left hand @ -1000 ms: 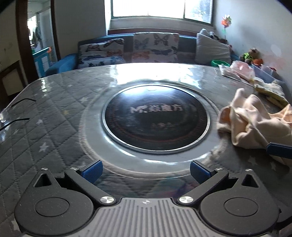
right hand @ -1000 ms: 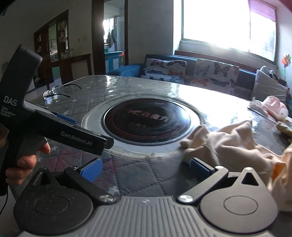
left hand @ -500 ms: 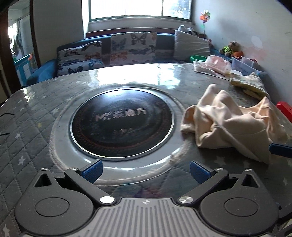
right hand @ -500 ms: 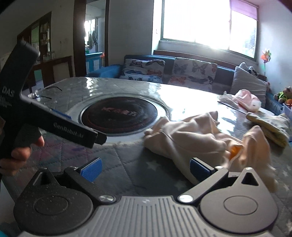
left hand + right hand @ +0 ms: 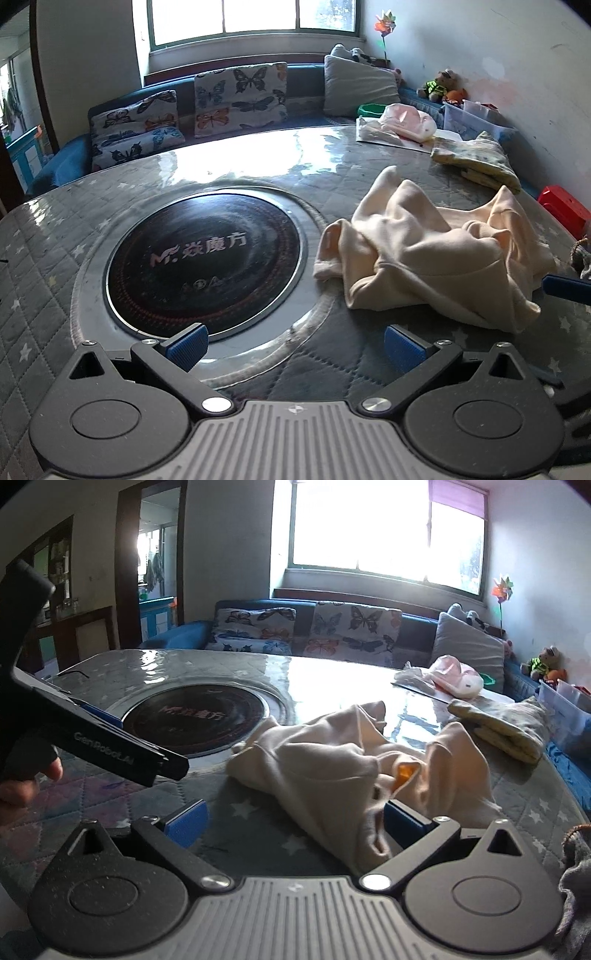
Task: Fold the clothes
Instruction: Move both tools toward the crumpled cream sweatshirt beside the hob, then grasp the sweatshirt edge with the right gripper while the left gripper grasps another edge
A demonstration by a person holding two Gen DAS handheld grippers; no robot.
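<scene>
Nearer now – cream garment (image 5: 424,254) (crumpled); both grippers (image 5: 293,345) (image 5: 293,821) gape wide, empty.

The crumpled garment (image 5: 424,258) is pale peach-cream, with a small orange patch (image 5: 403,773) inside a fold. The desk (image 5: 48,266) has a grey quilted cover with white stars and a black round plate (image 5: 205,258) with pale letters. The fingers (image 5: 186,345) have blue pads.
</scene>
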